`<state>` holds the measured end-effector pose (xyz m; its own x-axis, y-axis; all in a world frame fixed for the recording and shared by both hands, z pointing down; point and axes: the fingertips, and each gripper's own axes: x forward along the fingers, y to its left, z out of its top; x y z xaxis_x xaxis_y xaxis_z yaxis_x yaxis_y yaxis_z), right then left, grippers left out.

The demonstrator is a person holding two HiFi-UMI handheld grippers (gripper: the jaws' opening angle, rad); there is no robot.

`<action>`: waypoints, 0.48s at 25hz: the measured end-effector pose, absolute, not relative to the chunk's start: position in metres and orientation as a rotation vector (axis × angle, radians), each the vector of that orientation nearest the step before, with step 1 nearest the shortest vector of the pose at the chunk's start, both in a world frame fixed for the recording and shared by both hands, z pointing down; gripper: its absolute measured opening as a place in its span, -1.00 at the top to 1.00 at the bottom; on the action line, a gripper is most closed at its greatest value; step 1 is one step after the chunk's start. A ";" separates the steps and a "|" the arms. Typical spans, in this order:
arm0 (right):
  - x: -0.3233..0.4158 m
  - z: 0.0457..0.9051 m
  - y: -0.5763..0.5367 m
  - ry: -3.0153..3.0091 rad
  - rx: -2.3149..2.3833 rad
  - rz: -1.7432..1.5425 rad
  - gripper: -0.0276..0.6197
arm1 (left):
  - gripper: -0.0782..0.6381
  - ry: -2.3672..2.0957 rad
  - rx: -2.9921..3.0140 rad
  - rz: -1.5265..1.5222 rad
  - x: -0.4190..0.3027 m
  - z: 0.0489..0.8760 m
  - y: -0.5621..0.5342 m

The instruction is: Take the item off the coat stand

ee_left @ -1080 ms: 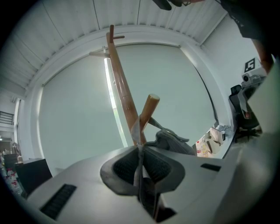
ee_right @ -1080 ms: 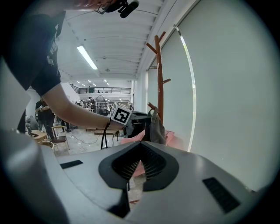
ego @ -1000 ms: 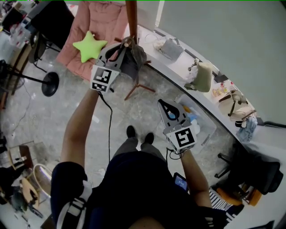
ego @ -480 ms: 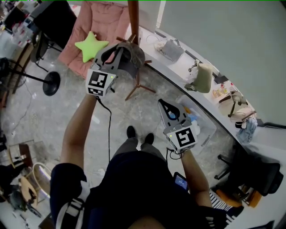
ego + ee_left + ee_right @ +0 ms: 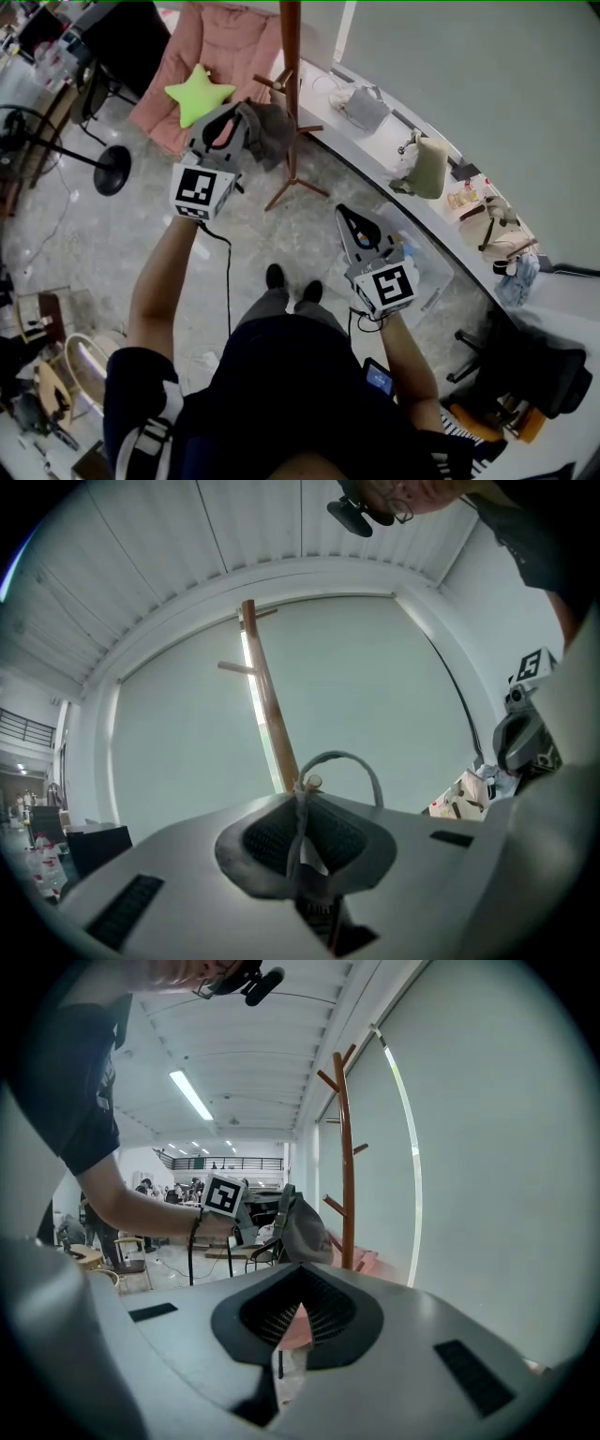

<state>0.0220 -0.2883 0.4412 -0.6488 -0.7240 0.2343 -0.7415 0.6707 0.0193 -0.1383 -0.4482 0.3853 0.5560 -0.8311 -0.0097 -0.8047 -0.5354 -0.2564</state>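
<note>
My left gripper (image 5: 236,114) is shut on the strap of a grey bag (image 5: 267,131), which hangs from it just left of the brown wooden coat stand (image 5: 292,75). In the left gripper view the thin grey strap loop (image 5: 361,766) rises out of the closed jaws, and the stand's pole (image 5: 267,696) is beyond it. From the right gripper view the bag (image 5: 305,1227) hangs beside the stand (image 5: 345,1166), apart from its pegs. My right gripper (image 5: 347,216) is shut and holds nothing; it is low over the floor to the right of the stand's feet.
A pink seat (image 5: 220,47) with a green star cushion (image 5: 199,94) stands left of the stand. Several bags (image 5: 424,161) lie on the white ledge along the wall. A clear plastic box (image 5: 417,248) sits near my right gripper. A black fan base (image 5: 111,176) stands at left.
My left gripper has moved left and a little toward me with the grey bag, which now hangs off the stand's pole. The right gripper has hardly moved.
</note>
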 end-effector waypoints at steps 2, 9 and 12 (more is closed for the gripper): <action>0.023 0.438 -0.286 -2.671 1.191 0.109 0.85 | 0.64 1.384 -2.546 -0.157 -0.144 0.379 -0.436; 0.026 0.424 -0.273 -2.701 1.194 0.091 0.85 | 0.64 1.472 -2.528 -0.074 -0.161 0.361 -0.390; 0.028 0.418 -0.267 -2.706 1.196 0.067 0.85 | 0.64 1.499 -2.516 -0.074 -0.165 0.360 -0.371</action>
